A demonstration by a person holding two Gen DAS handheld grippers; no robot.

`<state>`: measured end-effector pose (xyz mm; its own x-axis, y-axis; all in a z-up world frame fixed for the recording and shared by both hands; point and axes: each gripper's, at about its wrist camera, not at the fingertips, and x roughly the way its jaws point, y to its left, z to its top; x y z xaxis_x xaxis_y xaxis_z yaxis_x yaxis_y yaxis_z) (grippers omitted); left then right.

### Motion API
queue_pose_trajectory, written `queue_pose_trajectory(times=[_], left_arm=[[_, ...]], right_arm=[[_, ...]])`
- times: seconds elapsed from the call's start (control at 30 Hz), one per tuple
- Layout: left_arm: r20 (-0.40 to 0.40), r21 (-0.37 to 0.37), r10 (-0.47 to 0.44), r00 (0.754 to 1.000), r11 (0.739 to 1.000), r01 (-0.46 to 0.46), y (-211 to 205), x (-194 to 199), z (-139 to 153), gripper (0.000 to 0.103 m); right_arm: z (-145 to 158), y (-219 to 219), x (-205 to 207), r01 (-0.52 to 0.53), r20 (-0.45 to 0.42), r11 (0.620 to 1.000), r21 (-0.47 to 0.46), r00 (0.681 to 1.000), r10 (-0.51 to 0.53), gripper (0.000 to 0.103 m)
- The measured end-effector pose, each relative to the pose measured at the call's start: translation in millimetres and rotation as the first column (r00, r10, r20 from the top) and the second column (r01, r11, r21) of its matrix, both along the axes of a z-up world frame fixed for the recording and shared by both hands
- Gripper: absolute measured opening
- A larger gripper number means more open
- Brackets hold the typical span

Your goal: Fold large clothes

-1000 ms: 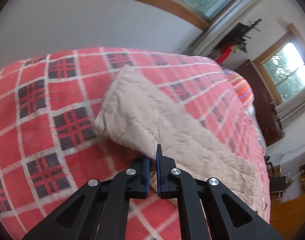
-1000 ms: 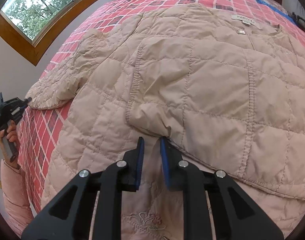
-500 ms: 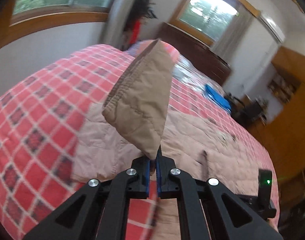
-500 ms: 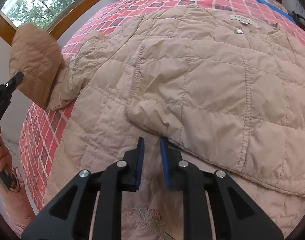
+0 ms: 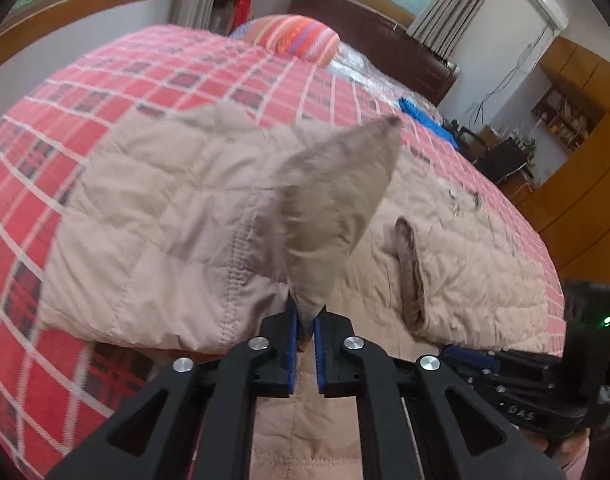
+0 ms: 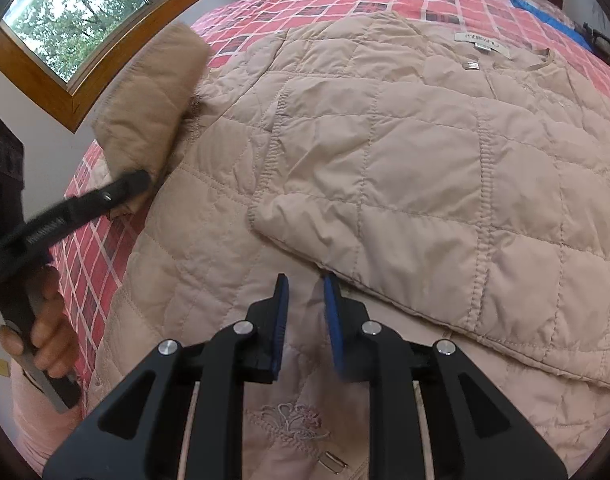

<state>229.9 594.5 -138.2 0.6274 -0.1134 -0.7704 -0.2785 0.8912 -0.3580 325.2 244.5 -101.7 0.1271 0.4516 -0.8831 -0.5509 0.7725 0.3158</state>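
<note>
The bed (image 6: 89,240), under its red checked cover, carried the whole job: the quilted beige jacket (image 6: 405,168) lay spread across it, front up, collar label toward the headboard and hem toward you. One front panel (image 6: 445,264) was already turned over onto the body, and its edge sat loosely; if you had swept the sleeve across too fast, I judge it could have dragged that panel open and undone the fold. The sleeve (image 5: 337,216) was lifted clear of the bed, its cuff end pinched in your left hand-held gripper (image 5: 305,320), whose blue pads were closed on only a narrow nip of slippery padded fabric. That thin hold was the main risk: puffy quilting tends to squeeze out of a small bite, and the sleeve could have dropped short of the chest and bunched near the shoulder. Your right hand-held gripper (image 6: 305,300) hovered low over the hem with its fingers apart, holding nothing, so nothing pinned the jacket down; a pull on the sleeve might have slid the whole garment toward the bed's edge. The blurred cuff suggested speed, which would have worsened each of these.
</note>
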Motion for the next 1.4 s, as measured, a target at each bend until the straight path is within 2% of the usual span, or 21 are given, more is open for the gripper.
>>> queue_pose_trajectory(times=[0.13, 0.2, 0.27, 0.3, 0.33, 0.4, 0.47, 0.53, 0.63, 0.77, 0.87, 0.93, 1.03, 1.17, 1.2, 1.23, 1.4], left_arm=[[0.0, -0.004, -0.058, 0.998, 0.998, 0.058, -11, -7, -1, 0.018], [0.023, -0.043, -0.106, 0.994, 0.993, 0.107, -13, -20, 7, 0.023], [0.064, -0.092, -0.131, 0.989, 0.986, 0.137, -8, -34, 17, 0.035], [0.087, -0.11, -0.128, 0.988, 0.984, 0.137, -2, -42, 23, 0.049], [0.114, -0.117, -0.097, 0.989, 0.987, 0.11, 8, -52, 30, 0.063], [0.139, -0.08, 0.006, 0.99, 0.997, 0.006, 31, -63, 40, 0.07], [0.132, -0.03, 0.102, 0.986, 0.995, -0.099, 51, -68, 44, 0.07], [0.116, -0.033, 0.162, 0.98, 0.987, -0.159, 69, -68, 42, 0.07], [0.063, 0.017, 0.261, 0.963, 0.965, -0.263, 90, -62, 31, 0.07], [-0.029, 0.01, 0.296, 0.955, 0.955, -0.296, 104, -49, 6, 0.069], [-0.059, -0.043, 0.293, 0.954, 0.954, -0.295, 106, -45, -10, 0.069], [-0.068, -0.079, 0.287, 0.955, 0.953, -0.292, 106, -45, -17, 0.069], [-0.063, -0.069, 0.283, 0.957, 0.955, -0.287, 101, -42, -18, 0.067], [-0.054, -0.054, 0.266, 0.963, 0.962, -0.269, 93, -39, -13, 0.048], [-0.048, -0.059, 0.261, 0.964, 0.963, -0.264, 90, -39, -9, 0.039], [-0.042, -0.068, 0.256, 0.966, 0.964, -0.258, 88, -41, -6, 0.034], [0.071, -0.121, 0.194, 0.978, 0.975, -0.185, 69, -45, 30, 0.018]], right_arm=[[1, -1, 0, 0.004, -0.003, 1.0, -0.001, 1.0, -0.004, 0.02], [2, -1, 0, 0.006, -0.005, 1.0, 0.0, 1.0, -0.006, 0.021], [8, -2, -1, 0.004, -0.003, 1.0, 0.012, 1.0, -0.004, 0.021], [12, -3, 0, 0.007, -0.003, 1.0, 0.023, 1.0, -0.007, 0.021], [16, -3, 0, 0.009, -0.005, 0.999, 0.036, 1.0, -0.009, 0.022], [28, -2, 1, 0.007, -0.008, 0.997, 0.074, 1.0, -0.007, 0.025], [39, 3, 1, 0.003, -0.004, 0.995, 0.103, 1.0, -0.003, 0.035], [46, 11, -2, -0.014, -0.003, 0.992, 0.123, 1.0, 0.014, 0.052], [41, 29, -3, -0.02, -0.032, 0.992, 0.122, 0.999, 0.024, 0.054], [20, 48, 1, -0.021, -0.115, 0.992, 0.125, 0.993, 0.035, 0.042], [8, 59, 3, -0.031, -0.147, 0.992, 0.124, 0.988, 0.049, 0.036], [3, 67, 3, -0.038, -0.144, 0.993, 0.115, 0.988, 0.054, 0.025], [1, 76, 2, -0.054, -0.113, 0.994, 0.098, 0.991, 0.065, 0.016], [2, 72, 2, -0.054, -0.102, 0.992, 0.11, 0.993, 0.065, 0.01], [7, 70, 1, -0.054, -0.092, 0.991, 0.118, 0.994, 0.066, 0.009], [13, 67, 1, -0.053, -0.073, 0.991, 0.12, 0.995, 0.062, 0.009], [46, 41, 6, -0.034, -0.009, 0.986, 0.164, 0.999, 0.036, 0.009]])
